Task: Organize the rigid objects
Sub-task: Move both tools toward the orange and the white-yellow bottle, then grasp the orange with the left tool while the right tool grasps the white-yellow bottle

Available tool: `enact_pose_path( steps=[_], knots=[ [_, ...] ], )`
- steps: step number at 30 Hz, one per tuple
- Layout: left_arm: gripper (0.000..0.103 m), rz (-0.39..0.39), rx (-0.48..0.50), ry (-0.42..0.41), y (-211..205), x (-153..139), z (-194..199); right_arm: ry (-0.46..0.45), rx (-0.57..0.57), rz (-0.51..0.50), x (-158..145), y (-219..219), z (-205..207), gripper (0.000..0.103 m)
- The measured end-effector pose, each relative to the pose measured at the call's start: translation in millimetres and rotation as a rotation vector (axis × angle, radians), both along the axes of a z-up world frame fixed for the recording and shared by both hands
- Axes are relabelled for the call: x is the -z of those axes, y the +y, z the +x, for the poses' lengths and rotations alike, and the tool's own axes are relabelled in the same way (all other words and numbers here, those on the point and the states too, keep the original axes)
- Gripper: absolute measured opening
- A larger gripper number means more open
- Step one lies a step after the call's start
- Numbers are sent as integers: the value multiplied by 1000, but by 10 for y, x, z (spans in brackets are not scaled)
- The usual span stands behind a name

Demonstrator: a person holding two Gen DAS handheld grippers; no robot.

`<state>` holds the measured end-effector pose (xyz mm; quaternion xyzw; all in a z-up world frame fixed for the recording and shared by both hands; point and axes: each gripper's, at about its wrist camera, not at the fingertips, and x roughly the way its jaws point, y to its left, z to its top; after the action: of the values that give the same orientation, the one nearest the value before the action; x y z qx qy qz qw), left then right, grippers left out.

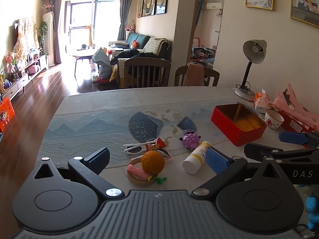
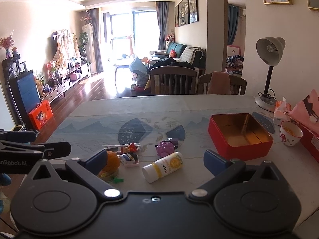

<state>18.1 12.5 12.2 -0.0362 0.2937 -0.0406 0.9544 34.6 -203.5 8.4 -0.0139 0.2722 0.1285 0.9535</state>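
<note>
**Operator:** What is the step in hand, and how should it be done well?

**Technician:** By my reading, the first pick is about to begin. The loose items lie clustered on the desk (image 2: 199, 107); the open red tin (image 2: 240, 137), set to the right of them, is the likely receptacle and appears empty. The white-and-yellow bottle (image 2: 163, 166) lies on its side directly ahead of the right gripper (image 2: 154, 160), between its two finger lines. Recommended procedure: lower the jaws astride the bottle's body, across its short axis, not along its length. Grip mid-body, clear of the cap, so it does not swing when lifted. A round bottle can roll; close squarely.

**Operator:** Other items?

**Technician:** The purple toy (image 2: 164, 148) sits just behind the bottle. The orange ball (image 1: 153, 162) rests on a shallow round tin (image 1: 139, 176), with white sunglasses (image 1: 137, 148) behind it.

**Operator:** Jaw condition?

**Technician:** Right gripper: jaws spread wide, holding nothing, touching nothing. Left gripper (image 1: 157, 161): jaws likewise spread wide and empty, framing the ball and tin.
</note>
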Motion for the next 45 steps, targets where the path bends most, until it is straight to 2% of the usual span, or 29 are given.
enact_pose_path(
  steps=[10,14,20,25,31,37,43,45],
  knots=[
    [103,-48,-9,94,66,251,433,75,18,-40,228,-12,530,102],
    [103,-27,-21,117,51,393,647,113,33,-60,351,0,784,102],
    [103,-37,-28,147,63,653,924,187,24,-102,591,92,1174,101],
    [103,-34,-28,174,39,811,1100,270,24,-103,797,138,1388,96],
    [102,-34,-20,190,17,938,1202,353,31,-80,977,126,1541,95],
    [102,-17,-13,190,-29,1019,1266,425,80,-36,1111,110,1652,89],
    [92,-20,-16,225,-47,1113,1306,474,108,31,1197,90,1699,84],
    [88,-8,-12,231,-71,1146,1330,493,106,51,1225,97,1713,76]
  ],
)
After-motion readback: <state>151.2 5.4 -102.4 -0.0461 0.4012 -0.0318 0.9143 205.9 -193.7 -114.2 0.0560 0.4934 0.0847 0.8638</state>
